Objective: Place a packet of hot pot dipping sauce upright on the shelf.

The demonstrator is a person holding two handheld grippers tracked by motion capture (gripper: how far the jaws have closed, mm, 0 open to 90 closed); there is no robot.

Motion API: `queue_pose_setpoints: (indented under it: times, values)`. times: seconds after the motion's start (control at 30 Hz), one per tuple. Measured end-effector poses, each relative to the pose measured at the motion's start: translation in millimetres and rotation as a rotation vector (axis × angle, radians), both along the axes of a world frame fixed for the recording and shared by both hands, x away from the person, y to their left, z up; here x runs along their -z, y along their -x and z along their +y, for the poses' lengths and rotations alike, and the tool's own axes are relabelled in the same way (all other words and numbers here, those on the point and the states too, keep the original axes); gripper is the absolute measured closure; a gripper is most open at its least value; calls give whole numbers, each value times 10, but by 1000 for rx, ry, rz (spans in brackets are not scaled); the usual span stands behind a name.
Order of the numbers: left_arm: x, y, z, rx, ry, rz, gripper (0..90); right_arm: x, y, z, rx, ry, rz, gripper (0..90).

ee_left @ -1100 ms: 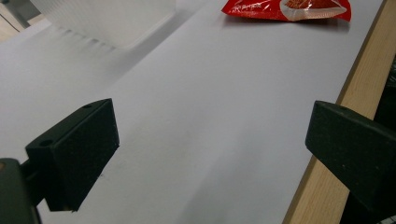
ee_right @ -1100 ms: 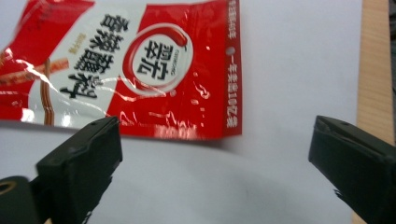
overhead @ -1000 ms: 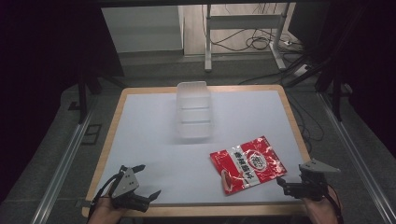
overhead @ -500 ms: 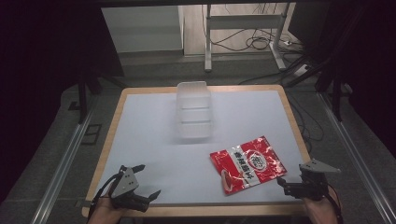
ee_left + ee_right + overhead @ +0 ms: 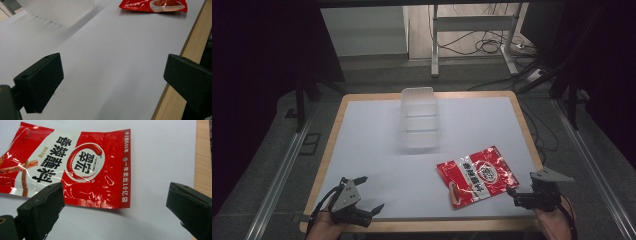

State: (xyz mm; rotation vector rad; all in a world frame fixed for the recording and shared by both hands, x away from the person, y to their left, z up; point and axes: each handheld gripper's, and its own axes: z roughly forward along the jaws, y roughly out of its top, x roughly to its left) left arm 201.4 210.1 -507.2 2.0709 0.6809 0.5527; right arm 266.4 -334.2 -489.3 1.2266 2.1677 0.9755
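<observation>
Grippers sit at the near edge of the table (image 5: 362,130), one in each hand. The left gripper (image 5: 373,194) is at the near left corner, its jaws spread wide and holding nothing; in the left gripper view (image 5: 112,82) one jaw hangs over the white surface and the other over the wooden rim (image 5: 175,65). The right gripper (image 5: 511,192) is at the near right, just beside the red snack packet (image 5: 477,175) but not touching it, its jaws likewise spread and empty. In the right gripper view (image 5: 115,202) the jaws frame the packet's near short edge, and the packet (image 5: 82,167) lies flat on the white surface with its printed face up, showing white and black characters and a round logo. From above, the packet lies tilted, in the near right part of the table. Farther off, around the middle and toward the far edge, stands a clear plastic container (image 5: 419,117), long and open-topped, well apart from the packet and from both grippers. Beyond the table are a grey floor, metal legs (image 5: 434,45) and loose cables (image 5: 487,47).
</observation>
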Motion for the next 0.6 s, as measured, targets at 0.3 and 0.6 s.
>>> queue_pose_setpoints:
  times: [0.3, 0.6]
  values:
    - [0, 1, -2, 0, -2, -1, 26, -36, -51, 23, -6, -5, -25, 18]
    - [1, 0, -3, -1, -3, -2, 26, -61, -97, 44, -7, -26, -35, 16]
